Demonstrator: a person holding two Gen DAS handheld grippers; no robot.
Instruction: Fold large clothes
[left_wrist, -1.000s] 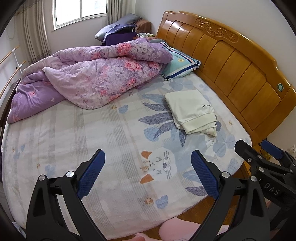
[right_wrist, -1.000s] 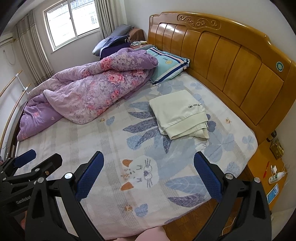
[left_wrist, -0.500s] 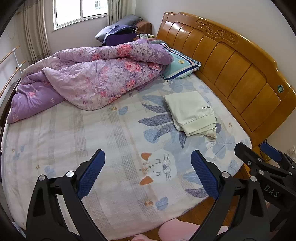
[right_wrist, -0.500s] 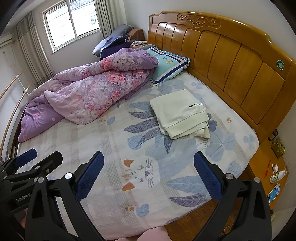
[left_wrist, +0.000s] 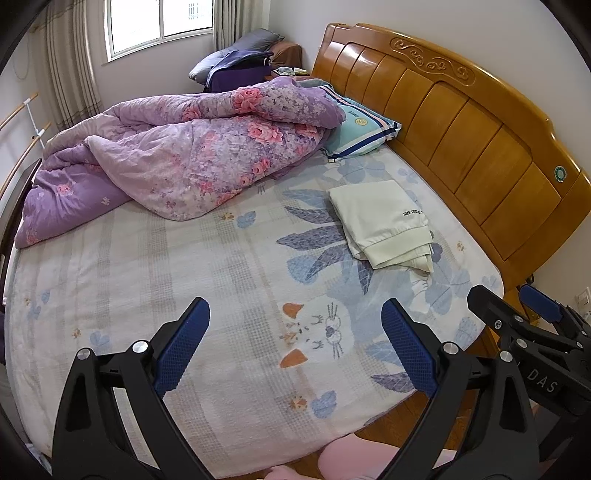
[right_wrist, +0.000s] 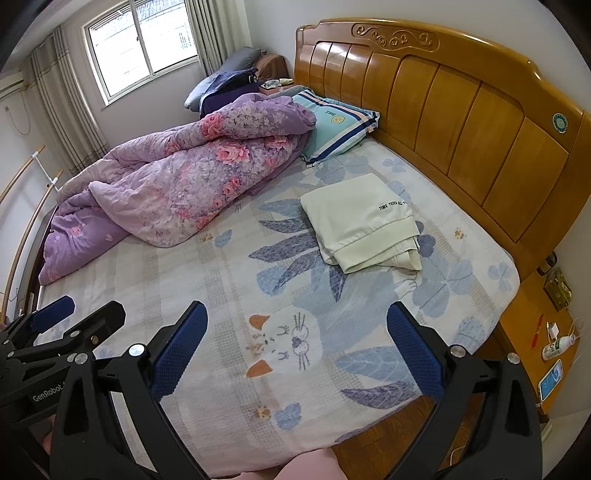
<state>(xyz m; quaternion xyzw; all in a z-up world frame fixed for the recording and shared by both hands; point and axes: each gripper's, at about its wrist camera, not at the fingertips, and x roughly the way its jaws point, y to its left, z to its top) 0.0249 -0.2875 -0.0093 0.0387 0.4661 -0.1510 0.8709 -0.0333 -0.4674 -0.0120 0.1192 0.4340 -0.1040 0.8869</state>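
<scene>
The left gripper (left_wrist: 295, 332) hangs above the near edge of the bed (left_wrist: 229, 280), its blue-padded fingers (left_wrist: 183, 349) spread wide apart with nothing between them; beneath the gap lies a cat face printed on the bed sheet (left_wrist: 122, 266). The right gripper (right_wrist: 295, 332) is held just beside it, to its right, likewise with fingers (right_wrist: 413, 350) wide apart and empty, over the same printed cat. Each gripper shows at the edge of the other's view: the right gripper (left_wrist: 524, 321) at the lower right of the left wrist view, the left gripper (right_wrist: 62, 325) at the lower left of the right wrist view. The folded cream garment (left_wrist: 382, 221) lies flat on the sheet well ahead of both grippers and to the right, near the wooden headboard (left_wrist: 461, 122), apart from either gripper; a line of small dark lettering runs along its right side, and a ribbed hem faces the grippers. In the right wrist view the same garment (right_wrist: 360, 221) sits ahead and slightly right. Farther ahead and to the left, a crumpled purple floral quilt (left_wrist: 177, 158) is heaped across the far side of the bed, partly covering a teal striped pillow (left_wrist: 360, 127) against the headboard. Far right of the right gripper, a bedside cabinet (right_wrist: 532, 317) carries small items. A window (right_wrist: 140, 48) with curtains stands beyond the quilt
</scene>
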